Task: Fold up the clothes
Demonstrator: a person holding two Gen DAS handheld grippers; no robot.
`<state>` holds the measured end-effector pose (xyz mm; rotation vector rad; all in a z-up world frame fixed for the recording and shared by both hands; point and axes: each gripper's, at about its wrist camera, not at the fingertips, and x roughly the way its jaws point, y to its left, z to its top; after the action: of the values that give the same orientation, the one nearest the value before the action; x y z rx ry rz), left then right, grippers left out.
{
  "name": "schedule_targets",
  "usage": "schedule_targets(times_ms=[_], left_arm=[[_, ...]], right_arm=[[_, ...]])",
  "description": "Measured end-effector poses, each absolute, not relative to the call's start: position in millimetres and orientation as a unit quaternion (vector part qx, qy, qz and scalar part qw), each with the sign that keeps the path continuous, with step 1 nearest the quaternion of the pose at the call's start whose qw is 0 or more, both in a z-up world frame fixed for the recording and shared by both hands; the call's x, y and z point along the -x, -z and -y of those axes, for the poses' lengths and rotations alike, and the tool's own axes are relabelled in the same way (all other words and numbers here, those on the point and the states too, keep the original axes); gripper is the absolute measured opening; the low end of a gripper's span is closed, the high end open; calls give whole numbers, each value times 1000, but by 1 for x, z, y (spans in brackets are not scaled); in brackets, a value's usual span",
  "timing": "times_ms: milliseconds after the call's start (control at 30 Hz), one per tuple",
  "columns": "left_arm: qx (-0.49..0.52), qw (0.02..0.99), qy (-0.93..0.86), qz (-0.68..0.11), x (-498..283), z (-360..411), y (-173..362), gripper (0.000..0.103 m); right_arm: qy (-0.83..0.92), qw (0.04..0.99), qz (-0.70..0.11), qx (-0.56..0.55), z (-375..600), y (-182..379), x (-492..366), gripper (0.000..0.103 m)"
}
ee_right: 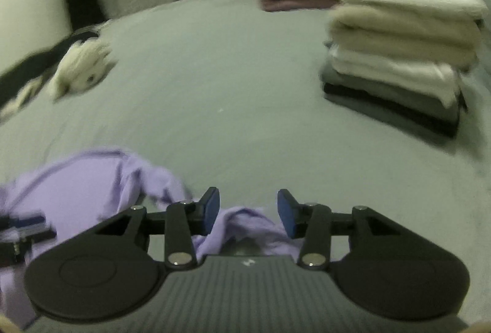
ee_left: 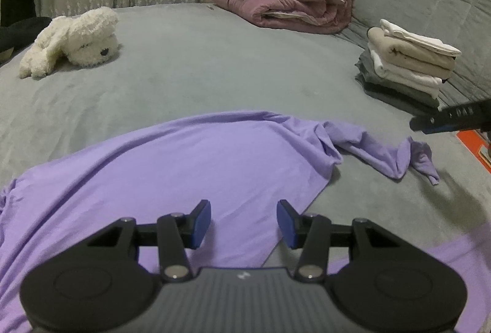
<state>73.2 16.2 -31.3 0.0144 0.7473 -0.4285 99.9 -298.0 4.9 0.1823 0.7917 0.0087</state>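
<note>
While both claws gape empty, purple shirt (ee_left: pixel 172 167) lies beneath.

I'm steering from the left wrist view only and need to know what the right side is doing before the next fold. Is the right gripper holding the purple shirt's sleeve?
Observer: No. The right gripper stands open; a bunched bit of the purple shirt lies between its fingers, but the pads do not press on it.
Operator: Is there bare bed ahead of it?
Observer: Yes, open grey bed cover stretches beyond its fingertips.
Operator: How does the folded stack look from that side?
Observer: The stack of folded clothes sits ahead to its right, with a dark layer at the bottom; the view is blurred.
</note>
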Motion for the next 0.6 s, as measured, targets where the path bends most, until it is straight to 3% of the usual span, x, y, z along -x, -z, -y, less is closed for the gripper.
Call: schedule_targets(times_ms=[233,600], left_arm=[[-11,907,211,-364,-72,-14,32,48],[-11,907,211,-365,-73,-16,32,49]], right_arm=[[9,910,-398,-115,309,-2,-102,42],[-18,900,-433,-50,306,5,-100,42]])
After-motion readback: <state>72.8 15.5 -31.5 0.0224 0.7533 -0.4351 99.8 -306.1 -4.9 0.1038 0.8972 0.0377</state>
